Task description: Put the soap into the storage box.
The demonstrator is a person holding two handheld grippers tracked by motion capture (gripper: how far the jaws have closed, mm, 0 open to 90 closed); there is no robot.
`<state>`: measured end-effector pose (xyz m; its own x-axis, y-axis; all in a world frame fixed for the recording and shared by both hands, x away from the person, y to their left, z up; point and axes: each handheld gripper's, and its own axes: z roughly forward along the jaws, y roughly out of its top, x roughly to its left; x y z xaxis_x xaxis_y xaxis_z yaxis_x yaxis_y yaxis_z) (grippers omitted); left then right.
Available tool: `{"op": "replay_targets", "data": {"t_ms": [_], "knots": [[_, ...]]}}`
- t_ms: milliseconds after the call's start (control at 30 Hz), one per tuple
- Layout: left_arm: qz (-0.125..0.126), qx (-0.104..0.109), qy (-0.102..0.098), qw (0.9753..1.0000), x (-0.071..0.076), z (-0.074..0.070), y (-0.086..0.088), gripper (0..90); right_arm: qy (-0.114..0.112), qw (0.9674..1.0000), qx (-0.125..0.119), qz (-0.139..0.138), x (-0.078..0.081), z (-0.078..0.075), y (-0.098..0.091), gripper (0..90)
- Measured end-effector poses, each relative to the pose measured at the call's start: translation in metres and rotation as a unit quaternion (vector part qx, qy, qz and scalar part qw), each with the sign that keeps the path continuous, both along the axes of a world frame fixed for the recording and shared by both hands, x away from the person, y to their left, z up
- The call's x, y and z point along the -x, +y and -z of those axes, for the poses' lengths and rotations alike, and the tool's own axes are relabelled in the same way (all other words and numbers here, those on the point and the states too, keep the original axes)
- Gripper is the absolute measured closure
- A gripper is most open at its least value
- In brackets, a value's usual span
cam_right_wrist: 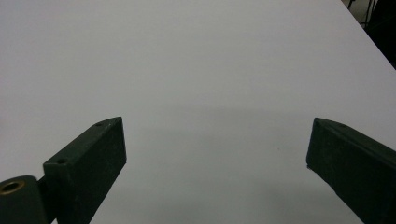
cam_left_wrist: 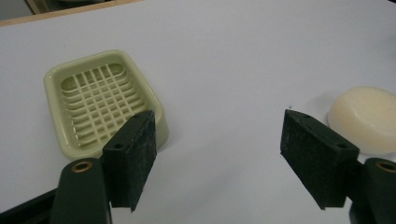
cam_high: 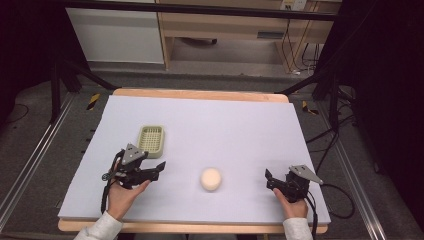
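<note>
**Both grippers wide, soap sitting between them**

Nearest the person, two hands come up from the bottom edge, each holding a gripper just above the pale surface point(cam_high: 240, 125). The left gripper point(cam_high: 150, 170) has its fingers point(cam_left_wrist: 133, 158) spread well apart, nothing between them. Over to the right gripper point(cam_high: 272, 181): fingers point(cam_right_wrist: 93, 163) also wide apart, only bare surface ahead of them in the right gripper view.

Between the two, a little farther in, lies a round cream bar of soap point(cam_high: 211, 178), flat on the surface and touching neither gripper. In the left gripper view it sits just beyond the right-hand finger.

Farther back on the left, a pale green soap dish point(cam_high: 151, 141) with a slotted grid bottom, just past the left gripper, apart from the soap. No brand or writing can be read on soap, dish or grippers.

Beyond the surface's far edge, a wooden cabinet point(cam_high: 225, 25) and cables on the floor point(cam_high: 310, 60).
</note>
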<state>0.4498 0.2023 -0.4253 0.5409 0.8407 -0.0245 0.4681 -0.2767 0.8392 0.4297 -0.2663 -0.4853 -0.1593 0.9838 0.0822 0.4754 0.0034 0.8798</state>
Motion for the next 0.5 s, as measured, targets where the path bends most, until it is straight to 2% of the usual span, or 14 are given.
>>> {"op": "replay_targets", "data": {"t_ms": [233, 500], "knots": [[0.011, -0.008, 0.001, 0.9999, -0.003, 0.001, -0.014, 26.6, -0.001, 1.0, -0.004, 0.0, 0.0, 0.0, -0.001, 5.4], [0.02, -0.003, 0.006, 0.9998, -0.005, 0.002, -0.025, 26.1, 0.0, 1.0, -0.005, -0.001, 0.0, 0.0, -0.001, 5.4]]}}
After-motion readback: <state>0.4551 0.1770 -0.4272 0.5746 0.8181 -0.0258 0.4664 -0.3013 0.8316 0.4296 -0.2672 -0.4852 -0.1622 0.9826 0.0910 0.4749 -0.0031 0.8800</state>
